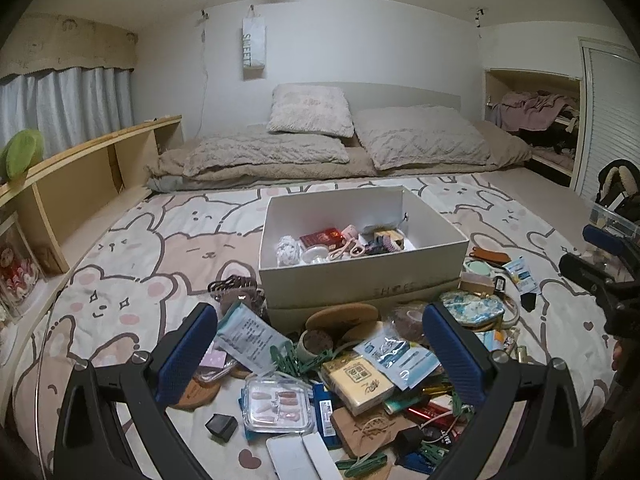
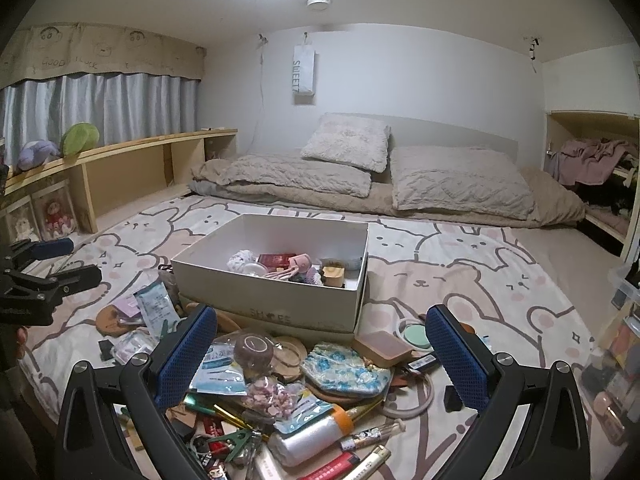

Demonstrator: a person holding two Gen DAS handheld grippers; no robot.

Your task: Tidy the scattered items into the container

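A white shoe box sits on the cartoon bedspread with several small items inside. A heap of scattered items lies in front of it: a yellow tissue pack, a clear nail case, a blue floral pouch, green clips, a white bottle. My left gripper hovers open over the heap, holding nothing. My right gripper is open too, above the pouch side of the heap, empty. Each gripper shows in the other's view: the right, the left.
Pillows and a beige duvet lie beyond the box. A wooden shelf with plush toys runs along the left, under curtains. On the right stand a clear bin of items and an alcove with clothes.
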